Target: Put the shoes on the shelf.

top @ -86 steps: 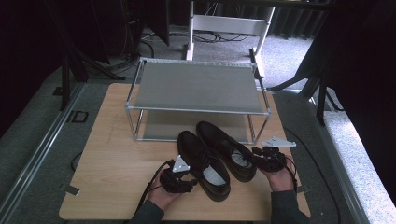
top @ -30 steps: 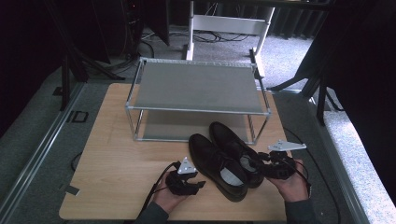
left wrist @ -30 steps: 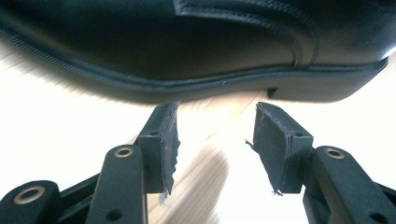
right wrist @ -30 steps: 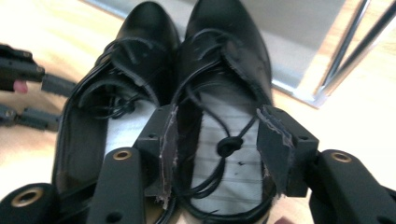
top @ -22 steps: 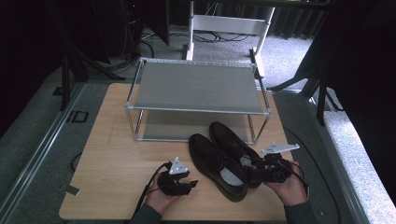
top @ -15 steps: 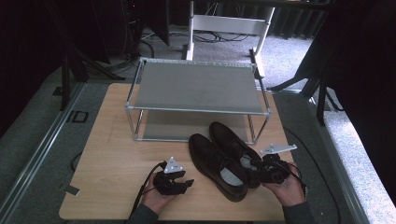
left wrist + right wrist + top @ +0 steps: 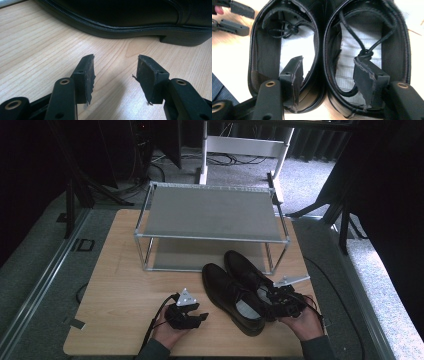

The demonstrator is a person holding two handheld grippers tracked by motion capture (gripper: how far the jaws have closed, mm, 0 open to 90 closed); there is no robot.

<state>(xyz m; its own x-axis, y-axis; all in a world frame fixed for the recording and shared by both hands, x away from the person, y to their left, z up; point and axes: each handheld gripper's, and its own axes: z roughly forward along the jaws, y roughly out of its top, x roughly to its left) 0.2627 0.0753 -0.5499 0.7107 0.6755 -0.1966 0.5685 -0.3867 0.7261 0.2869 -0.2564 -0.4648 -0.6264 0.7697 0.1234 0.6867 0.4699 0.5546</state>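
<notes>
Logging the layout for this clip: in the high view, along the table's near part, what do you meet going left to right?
Left gripper → left shoe → right shoe → right gripper. The two shoes lie side by side, slanting away toward the rack behind them.

The bench (image 7: 115, 285) has lots of bare wood on its left side, so a hand can move there with nothing in the way. The rack (image 7: 210, 215) stands across the back and blocks that way. Its top shelf is bare, with open air above. Two shoes (image 7: 240, 290) lie side by side just in front of the rack, toward the right. The left claw (image 7: 200, 316) is wide open with bare wood between its jaws; a shoe sits close ahead. The right claw (image 7: 272, 302) is open over both shoe mouths.
</notes>
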